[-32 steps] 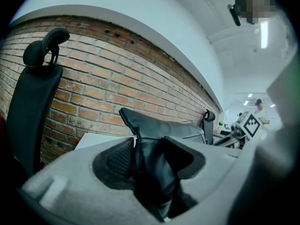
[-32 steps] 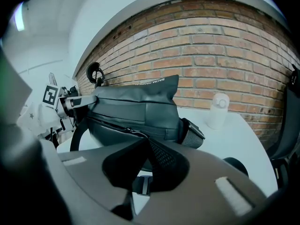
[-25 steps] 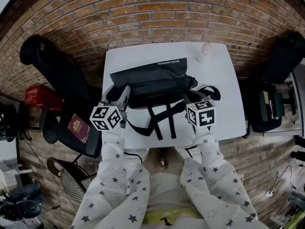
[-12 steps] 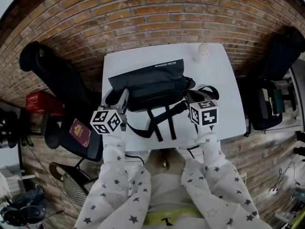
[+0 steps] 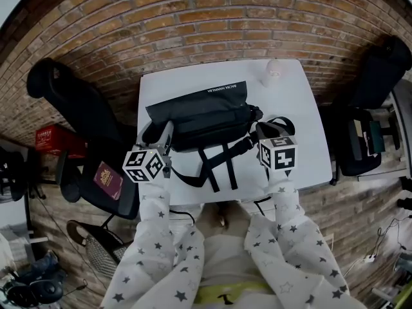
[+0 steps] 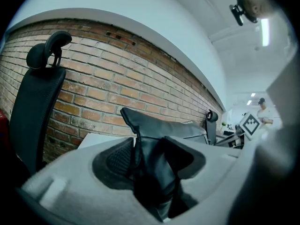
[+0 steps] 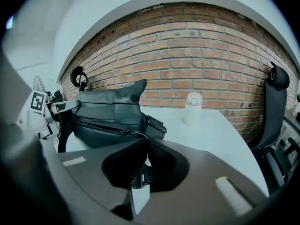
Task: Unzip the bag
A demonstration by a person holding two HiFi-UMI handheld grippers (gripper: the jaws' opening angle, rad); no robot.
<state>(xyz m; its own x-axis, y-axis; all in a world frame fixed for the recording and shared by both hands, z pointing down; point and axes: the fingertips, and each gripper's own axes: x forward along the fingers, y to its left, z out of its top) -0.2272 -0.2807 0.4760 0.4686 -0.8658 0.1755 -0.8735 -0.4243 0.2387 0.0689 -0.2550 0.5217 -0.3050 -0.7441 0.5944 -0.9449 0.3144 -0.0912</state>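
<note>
Head view, desk (image 5: 302, 108): white, set against a brick wall (image 5: 193, 18).
Head view, bag (image 5: 203, 111): black, lies across the middle of the desk, flap up toward the wall. Its straps (image 5: 219, 166) trail to the near edge. Nothing of its inside shows.
Head view, white container (image 5: 273, 71): small, stands at the far right corner, well apart from the bag. Its contents are hidden.
Head view, left tool (image 5: 166, 131): at the bag's left end.
Head view, right tool (image 5: 260, 132): at the bag's right end.
Head view, left chair (image 5: 71, 95): black, beside the desk, with a red booklet (image 5: 107, 176) lying on its seat.
Left gripper view, left tool (image 6: 150, 158): a thick fold of the bag's black fabric (image 6: 152, 172) fills the gap between the jaws, and both pads press on it.
Left gripper view, bag (image 6: 164, 128): its flap rises just beyond the jaws.
Right gripper view, right tool (image 7: 140, 172): jaws almost together, pinching the zipper pull (image 7: 139, 181).
Right gripper view, zipper (image 7: 128, 130): a thin cord runs from the slider at the bag's near end into the jaws. Whether the teeth have parted cannot be told.
Right gripper view, white container (image 7: 192, 108): upright on the desk, behind and to the right of the bag.
</note>
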